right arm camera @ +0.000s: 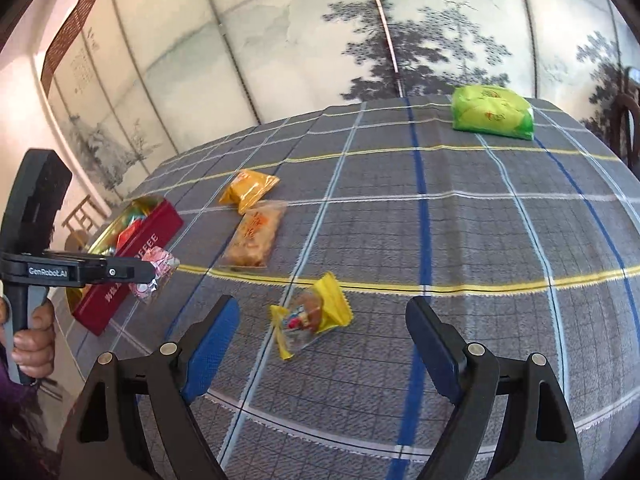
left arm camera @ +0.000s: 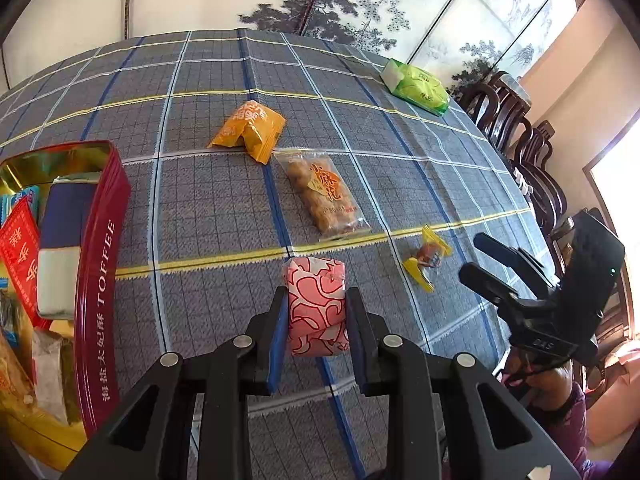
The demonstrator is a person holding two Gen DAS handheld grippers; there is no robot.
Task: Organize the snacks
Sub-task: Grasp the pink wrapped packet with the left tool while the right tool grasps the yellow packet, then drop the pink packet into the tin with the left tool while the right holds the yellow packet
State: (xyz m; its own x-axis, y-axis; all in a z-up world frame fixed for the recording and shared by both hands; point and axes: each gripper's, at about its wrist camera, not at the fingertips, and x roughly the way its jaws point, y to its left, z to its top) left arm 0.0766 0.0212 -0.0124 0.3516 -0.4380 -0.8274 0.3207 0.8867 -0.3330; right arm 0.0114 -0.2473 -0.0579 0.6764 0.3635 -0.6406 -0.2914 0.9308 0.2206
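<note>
My left gripper (left arm camera: 316,300) is shut on a pink-and-white patterned snack packet (left arm camera: 316,304), held just above the cloth; the same packet (right arm camera: 154,270) shows in the right wrist view beside the tin. The red toffee tin (left arm camera: 98,280) stands open at the left, with several packets inside. My right gripper (right arm camera: 320,312) is open, its blue pads wide apart, with a small yellow-ended wrapped snack (right arm camera: 310,314) lying on the cloth between and just beyond them. An orange packet (left arm camera: 250,130) and a clear packet of fried twists (left arm camera: 324,196) lie farther out.
A green packet (left arm camera: 416,86) lies at the table's far right edge. The checked grey cloth (left arm camera: 200,200) covers the table. Dark wooden chairs (left arm camera: 524,152) line the right side, and a painted folding screen stands behind. A person's hand (right arm camera: 34,336) grips the left tool's handle.
</note>
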